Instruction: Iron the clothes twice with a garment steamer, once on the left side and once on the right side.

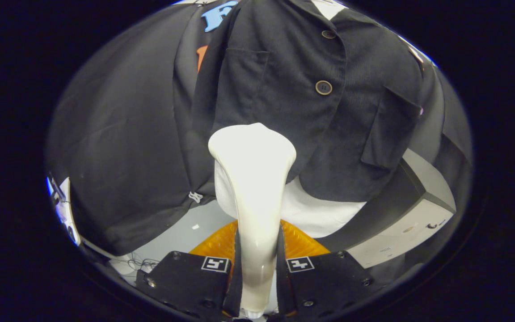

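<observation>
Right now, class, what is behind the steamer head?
The dark jacket hangs behind the steamer, which the gripper holds with both jaws closed on its handle. White fabric shows below the hem. The jacket's part directly behind the head is covered.

A pale grey surface [172,235] carries everything. Left of the garment steamer [252,179], whose handle the gripper [257,250] clamps with both fingers, a small white scrap [195,226] lies on it, with thin loose wires [137,261] farther left. Right of the steamer stands a white box [411,223].
</observation>
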Motion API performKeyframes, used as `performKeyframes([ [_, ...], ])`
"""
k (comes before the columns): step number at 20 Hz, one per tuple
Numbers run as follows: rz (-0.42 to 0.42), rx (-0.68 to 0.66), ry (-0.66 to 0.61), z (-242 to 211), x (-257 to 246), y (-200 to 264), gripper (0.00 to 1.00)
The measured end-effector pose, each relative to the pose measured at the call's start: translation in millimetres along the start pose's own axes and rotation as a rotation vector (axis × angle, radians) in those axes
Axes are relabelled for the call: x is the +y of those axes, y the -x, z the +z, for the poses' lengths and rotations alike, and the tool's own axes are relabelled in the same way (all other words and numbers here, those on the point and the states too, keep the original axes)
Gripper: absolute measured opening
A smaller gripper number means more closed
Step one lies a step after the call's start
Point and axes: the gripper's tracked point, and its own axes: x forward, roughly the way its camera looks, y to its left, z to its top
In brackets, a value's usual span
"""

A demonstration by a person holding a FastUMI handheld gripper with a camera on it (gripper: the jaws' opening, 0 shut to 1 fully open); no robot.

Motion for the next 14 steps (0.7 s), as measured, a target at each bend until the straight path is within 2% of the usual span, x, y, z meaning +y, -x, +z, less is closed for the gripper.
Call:
performKeyframes([
  [6,0.033,-0.02,-0.013,0,-3,17,0.34],
  [11,0.074,-0.144,-0.05,14,-36,85,0.34],
  [14,0.081,-0.219,-0.092,12,-86,138,0.34],
])
